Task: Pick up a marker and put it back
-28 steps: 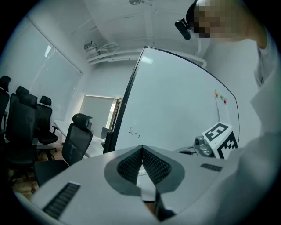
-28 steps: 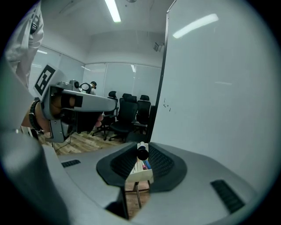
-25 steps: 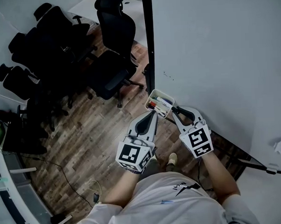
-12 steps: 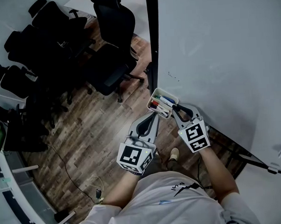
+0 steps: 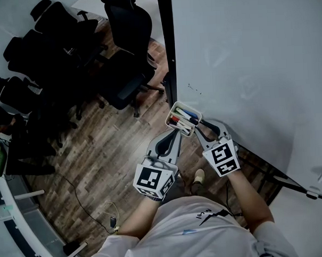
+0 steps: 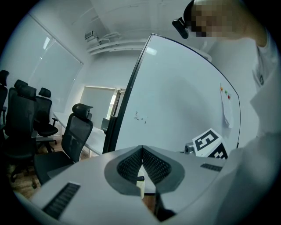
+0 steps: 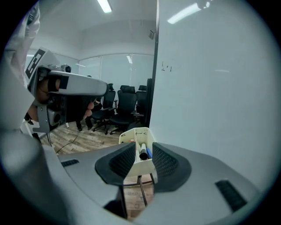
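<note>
Put-back step, by the look of it: your right gripper [image 7: 143, 150] has just opened its fingers, which stand spread and pinch nothing at the marker tray [image 7: 141, 169] in centre frame, the black-capped marker [image 7: 142, 154] lies inside, the left gripper [image 6: 142, 153] has its fingers pressed together, and your next move is to withdraw without snagging the tray.

An office meeting room, it seems: black swivel chairs [image 5: 124, 79] crowd the far left, a big whiteboard [image 5: 243, 68] stands right, wood-look flooring [image 5: 103, 154] underneath.

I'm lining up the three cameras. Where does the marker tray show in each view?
Head view: tray at centre, by the whiteboard's lower left corner.
Left gripper view: perhaps the pale sliver at bottom centre; unsure.
Right gripper view: just below centre.
Shared landmark: the whiteboard's small scribble.
</note>
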`<state>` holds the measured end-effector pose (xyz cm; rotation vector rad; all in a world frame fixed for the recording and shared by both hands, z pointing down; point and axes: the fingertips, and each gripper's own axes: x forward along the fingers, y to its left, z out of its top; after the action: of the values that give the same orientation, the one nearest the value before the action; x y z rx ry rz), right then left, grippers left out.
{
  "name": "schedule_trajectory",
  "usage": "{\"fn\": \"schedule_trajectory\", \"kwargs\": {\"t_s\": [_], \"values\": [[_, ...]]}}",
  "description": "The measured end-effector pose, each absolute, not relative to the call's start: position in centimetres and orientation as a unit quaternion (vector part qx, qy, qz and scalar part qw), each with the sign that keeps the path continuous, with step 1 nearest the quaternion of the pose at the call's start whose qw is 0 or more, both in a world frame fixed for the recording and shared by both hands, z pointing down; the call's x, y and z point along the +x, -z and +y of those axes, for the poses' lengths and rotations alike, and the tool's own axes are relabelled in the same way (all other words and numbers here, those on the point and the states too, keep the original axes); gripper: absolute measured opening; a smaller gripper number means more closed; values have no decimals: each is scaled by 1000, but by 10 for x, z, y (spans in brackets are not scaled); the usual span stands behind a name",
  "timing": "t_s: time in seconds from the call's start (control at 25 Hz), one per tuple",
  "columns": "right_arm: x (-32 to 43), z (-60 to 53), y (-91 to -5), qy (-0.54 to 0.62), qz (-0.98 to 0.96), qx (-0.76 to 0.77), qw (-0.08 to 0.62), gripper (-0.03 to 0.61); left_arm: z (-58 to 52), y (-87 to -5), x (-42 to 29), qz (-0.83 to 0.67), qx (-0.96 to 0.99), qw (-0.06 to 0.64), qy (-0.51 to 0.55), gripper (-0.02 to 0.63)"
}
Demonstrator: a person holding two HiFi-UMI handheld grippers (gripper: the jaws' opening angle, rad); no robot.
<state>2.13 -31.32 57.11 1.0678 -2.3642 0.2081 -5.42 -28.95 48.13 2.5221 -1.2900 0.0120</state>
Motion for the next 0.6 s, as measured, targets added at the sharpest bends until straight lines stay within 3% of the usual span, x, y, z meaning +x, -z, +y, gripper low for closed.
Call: {"fn": "schedule_trajectory", "kwargs": {"t_s": [0.6], "values": [[24, -272, -474, -40, -914, 374, 149, 49, -262, -453, -20, -460, 880, 119, -4, 11]]}}
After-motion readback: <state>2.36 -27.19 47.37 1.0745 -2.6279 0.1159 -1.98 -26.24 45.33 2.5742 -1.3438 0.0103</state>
